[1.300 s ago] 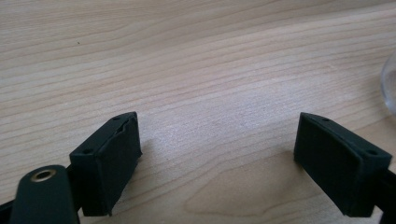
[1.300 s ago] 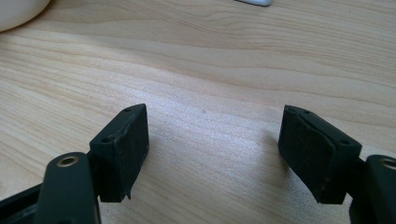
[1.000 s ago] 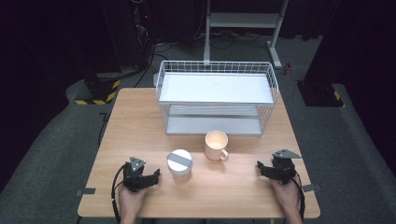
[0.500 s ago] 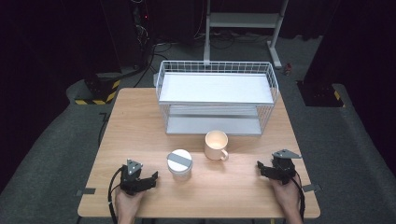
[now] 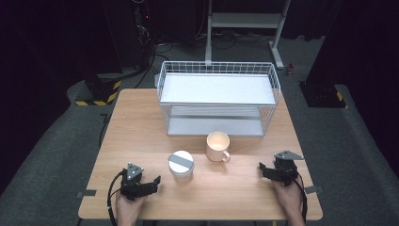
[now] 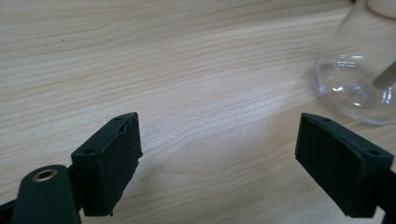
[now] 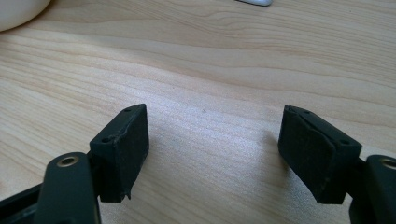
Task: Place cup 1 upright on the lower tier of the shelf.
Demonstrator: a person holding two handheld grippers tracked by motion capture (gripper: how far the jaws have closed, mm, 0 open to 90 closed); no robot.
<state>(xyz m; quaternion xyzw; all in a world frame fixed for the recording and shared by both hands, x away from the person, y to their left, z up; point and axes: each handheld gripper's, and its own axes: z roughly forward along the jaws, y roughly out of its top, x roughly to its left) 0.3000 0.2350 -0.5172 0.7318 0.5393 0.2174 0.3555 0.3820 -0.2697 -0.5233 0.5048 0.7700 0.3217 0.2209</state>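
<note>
A white wire rack stands at the table's far side, both shelves bare. In front sits a cream mug; whether it holds anything cannot be told. A clear lidded jar stands left of it. The left gripper, jaws just opening further with nothing between them, points toward the jar. The right gripper rests low, jaws apart, gripping nothing.

The pale wooden worktop shows a light tan grain of fine wavy streaks; on it stand a white wire two-tier rack with flat white shelves, a cream ceramic mug, and a clear glass jar with a white lid crossed by a grey stripe. Both the left tool and the right tool are matt black, each topped with a grey plate; the floor is dark grey carpet, with a yellow-and-black striped block beyond.
</note>
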